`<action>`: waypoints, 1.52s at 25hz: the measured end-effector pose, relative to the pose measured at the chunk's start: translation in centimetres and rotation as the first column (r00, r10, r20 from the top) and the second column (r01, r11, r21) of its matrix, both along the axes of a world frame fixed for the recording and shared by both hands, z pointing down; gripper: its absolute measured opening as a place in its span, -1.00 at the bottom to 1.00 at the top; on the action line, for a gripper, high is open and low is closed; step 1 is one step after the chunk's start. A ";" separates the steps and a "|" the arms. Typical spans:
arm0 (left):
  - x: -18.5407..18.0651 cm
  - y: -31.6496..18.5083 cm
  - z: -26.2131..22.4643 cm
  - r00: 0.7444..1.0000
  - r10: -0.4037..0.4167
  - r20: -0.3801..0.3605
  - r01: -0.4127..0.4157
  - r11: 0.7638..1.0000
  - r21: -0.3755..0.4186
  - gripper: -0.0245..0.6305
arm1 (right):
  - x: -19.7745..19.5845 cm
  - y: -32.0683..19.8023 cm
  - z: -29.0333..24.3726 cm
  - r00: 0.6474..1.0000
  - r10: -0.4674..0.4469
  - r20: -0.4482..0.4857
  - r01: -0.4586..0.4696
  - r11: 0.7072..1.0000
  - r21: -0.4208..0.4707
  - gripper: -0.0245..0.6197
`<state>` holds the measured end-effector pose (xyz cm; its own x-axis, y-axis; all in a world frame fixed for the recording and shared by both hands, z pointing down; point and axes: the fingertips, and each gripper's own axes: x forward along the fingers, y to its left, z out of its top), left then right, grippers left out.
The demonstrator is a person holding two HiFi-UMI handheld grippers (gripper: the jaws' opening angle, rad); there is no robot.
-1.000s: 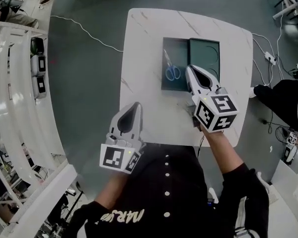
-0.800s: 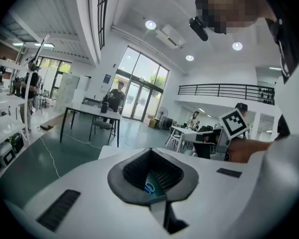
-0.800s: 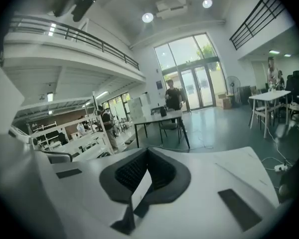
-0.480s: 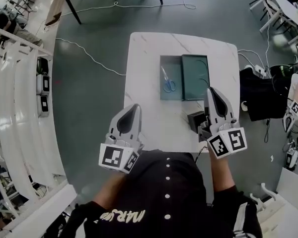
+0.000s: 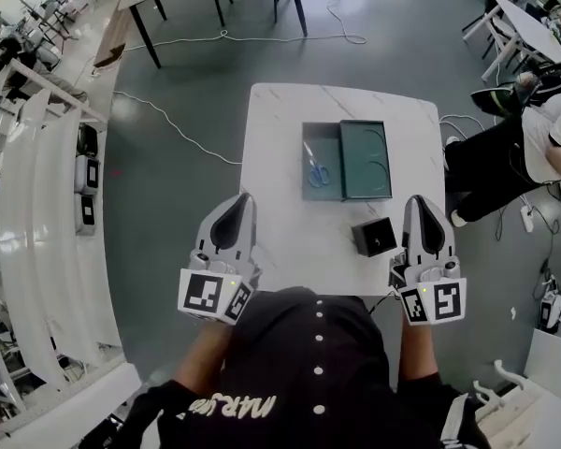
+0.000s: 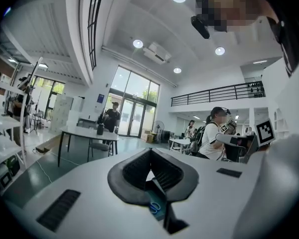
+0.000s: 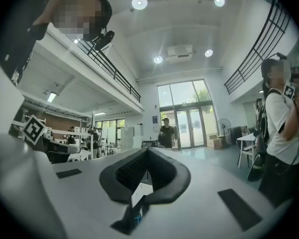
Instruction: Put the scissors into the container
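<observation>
Scissors [image 5: 316,168] are lying inside the container [image 5: 327,137] mid-table, so this is looking done. Left gripper [image 5: 244,198] and right gripper [image 5: 420,200] are hovering at the near edge, jaws pressed together on nothing, probably because there's nothing left to carry.

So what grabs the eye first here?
Blue-handled scissors lie in the dark container in the middle of the white table. The left gripper and right gripper hang shut and empty by its near corners, a black box beside the right one.
</observation>
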<state>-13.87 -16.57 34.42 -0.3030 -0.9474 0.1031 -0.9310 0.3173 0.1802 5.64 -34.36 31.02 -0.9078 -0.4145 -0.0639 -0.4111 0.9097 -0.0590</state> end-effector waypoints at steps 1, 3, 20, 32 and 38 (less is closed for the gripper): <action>0.0 0.2 -0.2 1.000 -0.003 0.000 0.003 1.000 0.001 -0.85 | 0.2 0.1 -0.1 1.000 0.010 0.000 -0.010 1.000 0.006 -0.88; 0.1 0.6 -0.3 1.000 -0.007 0.006 0.007 1.000 -0.001 -0.85 | 0.7 0.2 0.1 0.999 0.035 -0.011 -0.035 0.999 0.025 -0.88; 1.6 2.8 0.6 0.998 -0.020 0.062 0.023 0.999 -0.038 -0.85 | 4.1 0.7 1.4 0.989 0.110 -0.094 -0.101 0.991 0.093 -0.88; 1.5 3.0 0.5 0.997 -0.033 0.066 0.036 0.999 -0.037 -0.85 | 4.1 1.2 2.0 0.988 0.101 -0.118 -0.090 0.991 0.095 -0.88; 1.6 3.1 0.8 0.997 -0.036 0.067 0.039 0.998 -0.046 -0.85 | 3.2 1.3 2.1 0.989 0.079 -0.123 -0.068 0.994 0.088 -0.88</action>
<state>-12.28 -13.46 35.20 -0.3459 -0.9298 0.1258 -0.9276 0.3591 0.1028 8.84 -33.06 33.13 -0.8780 -0.4785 0.0125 -0.4765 0.8762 0.0722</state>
